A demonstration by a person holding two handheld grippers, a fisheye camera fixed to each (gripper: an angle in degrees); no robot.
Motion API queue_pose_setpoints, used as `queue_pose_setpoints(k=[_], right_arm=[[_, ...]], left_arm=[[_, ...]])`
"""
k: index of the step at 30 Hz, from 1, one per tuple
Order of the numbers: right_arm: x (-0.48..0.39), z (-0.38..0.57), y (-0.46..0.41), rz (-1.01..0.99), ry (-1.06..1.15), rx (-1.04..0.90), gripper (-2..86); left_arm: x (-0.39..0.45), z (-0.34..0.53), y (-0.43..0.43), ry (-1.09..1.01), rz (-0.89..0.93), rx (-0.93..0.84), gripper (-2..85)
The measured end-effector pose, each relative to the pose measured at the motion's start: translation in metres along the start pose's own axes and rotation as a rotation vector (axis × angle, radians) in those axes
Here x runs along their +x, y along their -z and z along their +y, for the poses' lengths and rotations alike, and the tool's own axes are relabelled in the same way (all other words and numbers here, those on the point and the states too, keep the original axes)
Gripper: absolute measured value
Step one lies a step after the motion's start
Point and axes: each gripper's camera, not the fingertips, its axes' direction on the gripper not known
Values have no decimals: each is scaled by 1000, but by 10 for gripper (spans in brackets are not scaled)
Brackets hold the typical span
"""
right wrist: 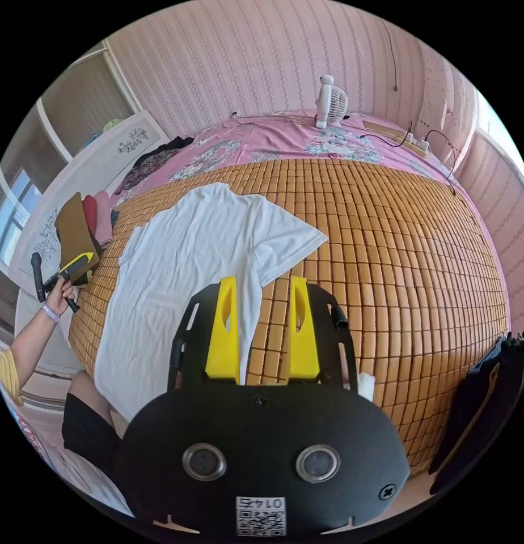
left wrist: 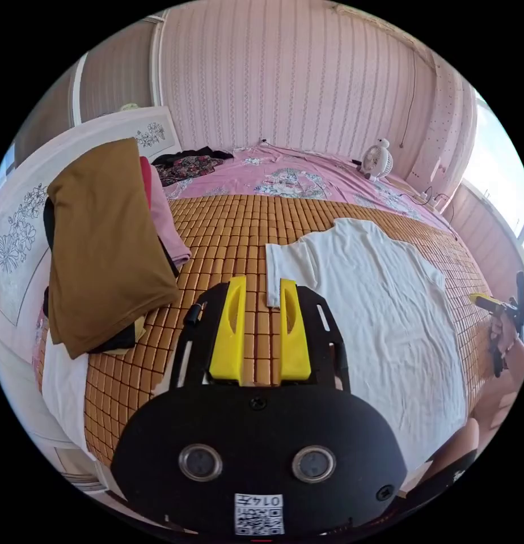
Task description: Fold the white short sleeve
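One white tee (left wrist: 381,317) flat, unfolded

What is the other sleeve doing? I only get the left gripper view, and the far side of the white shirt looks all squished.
Observer: The far sleeve of the white shirt lies spread flat on the bamboo mat.
Operator: Is the right gripper pinching anything?
Observer: No. The right gripper is open, its jaws apart over the shirt's side edge just below that sleeve.
Operator: Is anything past it?
Observer: A dark item, maybe a bag, sits at the mat's edge.
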Motion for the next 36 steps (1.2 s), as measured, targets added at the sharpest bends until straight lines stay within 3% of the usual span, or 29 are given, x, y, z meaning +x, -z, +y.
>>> queue_pose_setpoints(k=[12, 23, 27, 32, 33, 36], right_arm=[[-9, -81, -40, 55, 50, -181, 129], [44, -162, -104, 138, -98, -235, 131], [54, -177, -130, 175, -147, -243, 129], [45, -186, -138, 239, -65, -269, 27], [44, -188, -138, 233, -48, -286, 23], [41, -194, -126, 247, -1, -242, 9]], left_arm=[[24, -101, -100, -49, 11, -259, 100], [24, -157, -165, 34, -21, -280, 111], [34, -162, -193, -26, -46, -346, 108], [46, -159, -191, -143, -63, -322, 65], [49, -159, -188, -166, -11, -324, 16], [44, -156, -183, -132, -49, -305, 3]])
